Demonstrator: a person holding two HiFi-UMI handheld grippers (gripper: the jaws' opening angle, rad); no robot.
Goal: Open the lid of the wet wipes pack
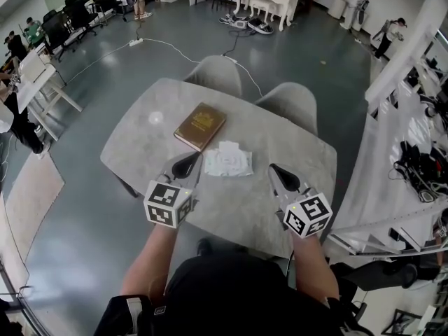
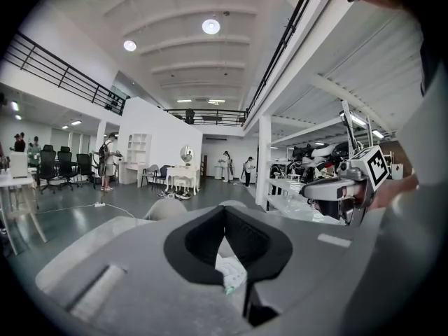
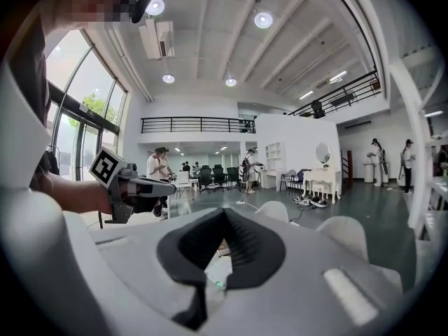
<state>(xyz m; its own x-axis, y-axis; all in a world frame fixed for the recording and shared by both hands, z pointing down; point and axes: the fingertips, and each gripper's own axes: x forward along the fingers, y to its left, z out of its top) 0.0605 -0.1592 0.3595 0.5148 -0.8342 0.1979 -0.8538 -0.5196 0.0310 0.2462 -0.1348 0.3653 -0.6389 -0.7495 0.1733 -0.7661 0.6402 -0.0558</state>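
Progress: not begun, lid looks unopened | Claws: left gripper (image 1: pixel 187 164) and right gripper (image 1: pixel 281 175) both pinched closed, empty | Pack: white soft-plastic wet wipes pack (image 1: pixel 227 160) lies between their tips, nearer the left.

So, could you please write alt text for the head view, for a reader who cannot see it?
From above, a person holds a shut left gripper and a shut right gripper over a grey table, either side of a white wipes pack. A brown book lies just beyond the pack.
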